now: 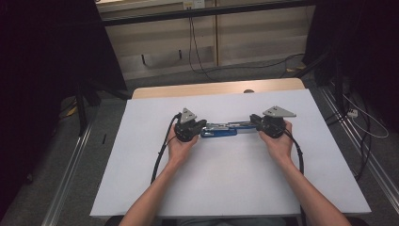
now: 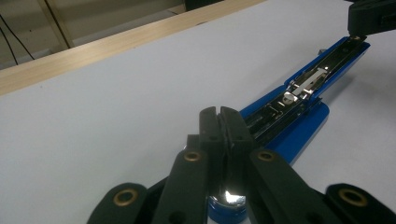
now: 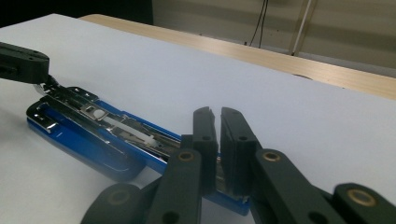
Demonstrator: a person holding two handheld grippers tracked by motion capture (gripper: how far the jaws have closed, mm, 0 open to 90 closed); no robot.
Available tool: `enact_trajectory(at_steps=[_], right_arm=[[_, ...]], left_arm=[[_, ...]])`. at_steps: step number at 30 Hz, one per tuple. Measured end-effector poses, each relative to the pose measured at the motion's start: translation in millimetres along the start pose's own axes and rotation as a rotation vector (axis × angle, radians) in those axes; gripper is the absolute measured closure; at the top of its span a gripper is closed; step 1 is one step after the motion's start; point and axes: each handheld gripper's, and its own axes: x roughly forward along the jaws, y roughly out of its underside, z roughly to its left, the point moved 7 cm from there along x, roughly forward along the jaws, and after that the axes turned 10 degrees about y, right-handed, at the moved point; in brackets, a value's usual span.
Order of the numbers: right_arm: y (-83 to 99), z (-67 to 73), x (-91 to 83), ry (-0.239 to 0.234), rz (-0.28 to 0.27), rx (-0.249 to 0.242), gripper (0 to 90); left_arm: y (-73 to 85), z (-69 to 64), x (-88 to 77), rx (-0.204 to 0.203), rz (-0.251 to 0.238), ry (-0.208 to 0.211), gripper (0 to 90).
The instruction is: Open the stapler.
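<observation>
Stapler (image 1: 225, 128): blue, opened out flat on white table (image 1: 226, 179) | left gripper (image 1: 203, 125): jaws closed on one end | right gripper (image 1: 253, 120): jaws closed on other end

— What lies mid-table?
— A blue stapler (image 1: 221, 129), swung fully open and flat on the white table (image 1: 226, 188), its metal staple track (image 2: 306, 81) facing up.
— How is it lying?
— Lengthwise, left to right, toward the far half.

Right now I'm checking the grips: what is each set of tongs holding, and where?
Both hold the opened blue stapler: the left tongs pinch one end of it, the right tongs the opposite end.
</observation>
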Motion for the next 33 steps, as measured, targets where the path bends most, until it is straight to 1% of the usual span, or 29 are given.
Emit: enact_trajectory(at_steps=[3, 6, 7, 9, 10, 12, 14, 16, 17, 19, 20, 21, 23, 25, 27, 29, 31, 33], right_arm=[[-1.5, -0.4, -0.6, 0.001, -0.009, 0.001, 83.2], [-2.3, -2.9, -1.9, 0.001, -0.012, 0.006, 81.0], [-2.6, -4.1, -2.7, 0.000, -0.012, 0.016, 80.2], [-2.5, -7.4, -4.5, 0.002, -0.018, 0.035, 79.4], [-1.4, -8.8, -5.1, 0.003, -0.021, 0.039, 78.8], [1.4, -11.0, -5.4, 0.001, -0.010, 0.042, 75.0], [2.1, -12.6, -6.5, 0.000, -0.003, 0.048, 73.1], [1.3, -13.6, -8.2, -0.001, -0.006, 0.047, 68.4], [0.8, -14.2, -9.2, 0.001, -0.007, 0.048, 65.5], [0.6, -15.0, -10.5, -0.004, -0.008, 0.053, 60.5], [0.8, -15.4, -11.1, -0.004, -0.009, 0.050, 58.0], [1.2, -16.2, -11.6, 0.000, -0.007, 0.050, 55.0], [1.2, -16.9, -12.0, -0.005, -0.008, 0.057, 48.7], [0.5, -18.6, -12.9, 0.002, -0.012, 0.061, 40.9], [-0.3, -19.7, -13.8, 0.003, -0.016, 0.065, 37.0], [0.5, -19.5, -14.2, 0.002, -0.011, 0.064, 32.6], [1.8, -18.9, -13.8, 0.004, -0.002, 0.063, 30.3], [2.2, -17.8, -13.3, 0.008, 0.003, 0.065, 27.8]], left_arm=[[-2.0, -1.0, -2.8, 0.004, -0.014, 0.005, 84.6], [-5.6, -2.4, -5.9, -0.015, -0.035, 0.017, 76.1], [-6.3, -4.2, -6.6, -0.012, -0.037, 0.034, 72.6], [-6.5, -5.8, -10.2, 0.023, -0.020, 0.034, 67.8], [-7.0, -6.4, -12.2, 0.015, -0.023, 0.034, 64.3], [-8.5, -5.1, -17.9, 0.007, -0.037, 0.022, 55.5], [-9.7, -3.4, -23.7, -0.001, -0.054, 0.021, 51.2], [-9.4, -1.4, -28.7, -0.006, -0.057, 0.008, 46.3], [-9.1, -0.4, -30.6, -0.011, -0.065, 0.000, 41.7], [-7.3, 1.1, -34.2, -0.018, -0.061, -0.017, 32.0], [-6.6, 0.7, -35.3, -0.025, -0.065, -0.016, 28.5], [-5.9, 1.0, -36.9, -0.023, -0.061, -0.023, 25.6], [-4.9, 0.9, -39.6, -0.027, -0.063, -0.038, 21.1], [-2.5, 0.3, -42.5, -0.018, -0.042, -0.053, 17.1], [-0.3, -1.2, -45.4, -0.015, -0.049, -0.051, 16.1], [2.4, -1.5, -48.5, -0.006, -0.040, -0.064, 14.0], [4.5, -1.5, -51.2, -0.018, -0.044, -0.069, 10.7], [7.3, -2.1, -54.2, -0.030, -0.034, -0.079, 6.9]])
